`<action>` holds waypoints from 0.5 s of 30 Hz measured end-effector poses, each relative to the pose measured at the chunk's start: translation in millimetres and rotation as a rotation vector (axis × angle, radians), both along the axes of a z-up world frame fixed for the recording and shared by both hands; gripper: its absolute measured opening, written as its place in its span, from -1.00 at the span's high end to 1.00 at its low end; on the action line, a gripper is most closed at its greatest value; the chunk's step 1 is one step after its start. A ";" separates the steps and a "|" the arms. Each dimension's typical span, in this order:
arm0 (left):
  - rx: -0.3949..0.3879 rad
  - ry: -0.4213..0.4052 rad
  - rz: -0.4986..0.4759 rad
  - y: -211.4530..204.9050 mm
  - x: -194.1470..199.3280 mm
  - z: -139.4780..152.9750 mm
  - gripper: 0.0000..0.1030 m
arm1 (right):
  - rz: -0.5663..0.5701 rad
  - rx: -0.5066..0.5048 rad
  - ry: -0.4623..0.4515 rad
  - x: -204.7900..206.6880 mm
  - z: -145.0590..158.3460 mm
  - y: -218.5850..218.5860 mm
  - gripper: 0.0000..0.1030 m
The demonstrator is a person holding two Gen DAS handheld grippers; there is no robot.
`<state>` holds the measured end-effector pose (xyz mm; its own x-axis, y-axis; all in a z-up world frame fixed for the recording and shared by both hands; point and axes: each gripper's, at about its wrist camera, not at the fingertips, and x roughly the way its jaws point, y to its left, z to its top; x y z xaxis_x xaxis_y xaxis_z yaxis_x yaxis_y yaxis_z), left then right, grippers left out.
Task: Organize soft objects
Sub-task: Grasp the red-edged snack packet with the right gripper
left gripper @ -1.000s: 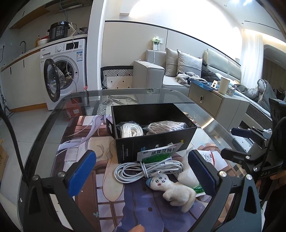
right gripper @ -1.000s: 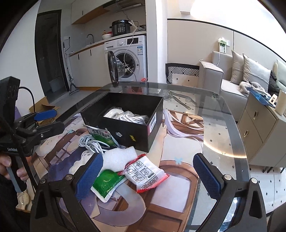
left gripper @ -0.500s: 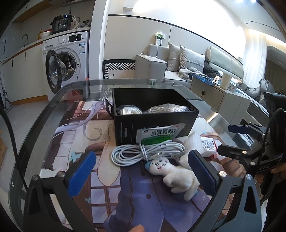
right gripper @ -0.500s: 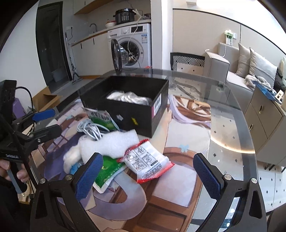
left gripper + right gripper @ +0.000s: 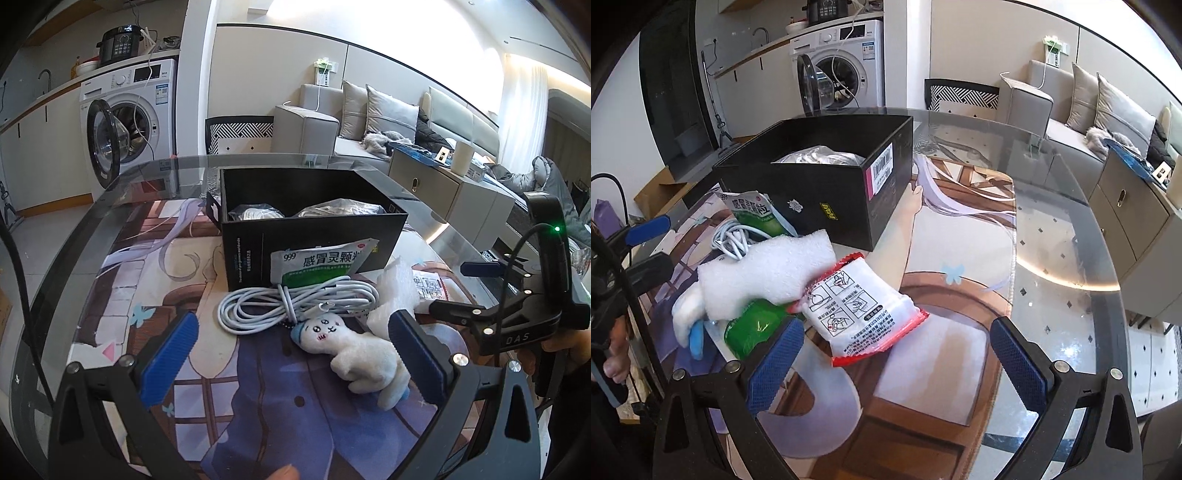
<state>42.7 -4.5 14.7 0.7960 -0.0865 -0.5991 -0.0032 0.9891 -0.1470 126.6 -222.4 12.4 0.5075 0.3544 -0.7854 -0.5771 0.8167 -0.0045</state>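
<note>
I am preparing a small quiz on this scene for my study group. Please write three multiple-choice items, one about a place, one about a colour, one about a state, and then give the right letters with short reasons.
1. Where does the coiled white cable lie?
A. inside the black box
B. on the table in front of the black box
C. on the sofa

2. What colour edges the white packet printed with pictograms?
A. red
B. yellow
C. purple

3. How is the left gripper?
A. shut on the plush toy
B. shut on the cable
C. open, holding nothing

Answers: 1 B, the cable rests on the mat against the box front. 2 A, its rim is red. 3 C, its fingers stand wide apart around the plush toy.
</note>
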 end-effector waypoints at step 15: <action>-0.002 0.016 -0.017 -3.2 3.4 -4.0 -1.00 | -0.043 -0.024 0.003 12.2 -12.7 14.9 -0.99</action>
